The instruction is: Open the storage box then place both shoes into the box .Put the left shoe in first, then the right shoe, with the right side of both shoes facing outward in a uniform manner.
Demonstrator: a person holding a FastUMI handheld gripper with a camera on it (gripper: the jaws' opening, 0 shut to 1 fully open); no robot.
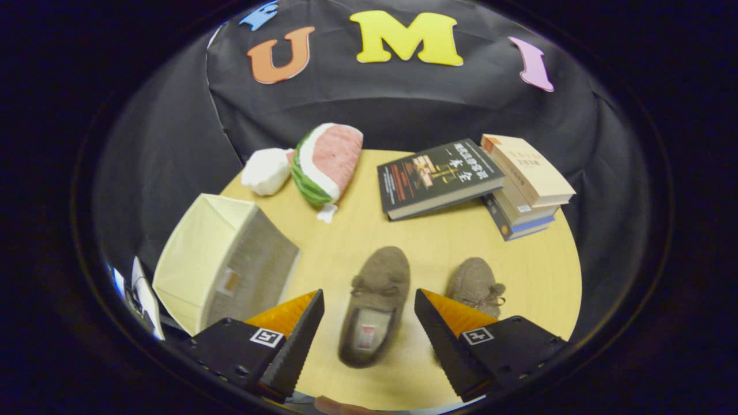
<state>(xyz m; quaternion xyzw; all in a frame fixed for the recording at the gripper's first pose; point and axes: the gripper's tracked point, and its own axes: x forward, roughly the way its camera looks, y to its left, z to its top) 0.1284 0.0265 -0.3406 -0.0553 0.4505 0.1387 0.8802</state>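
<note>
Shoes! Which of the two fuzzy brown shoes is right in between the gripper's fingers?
The longer-looking shoe, nearer the storage box, lies between the open gripper fingers with its opening showing. The other shoe sits partly behind one finger, outside the gap.

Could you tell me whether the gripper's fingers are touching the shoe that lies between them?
Apart. The gripper view shows the open gripper with bare table visible on both sides of the shoe, between it and each finger.
</note>
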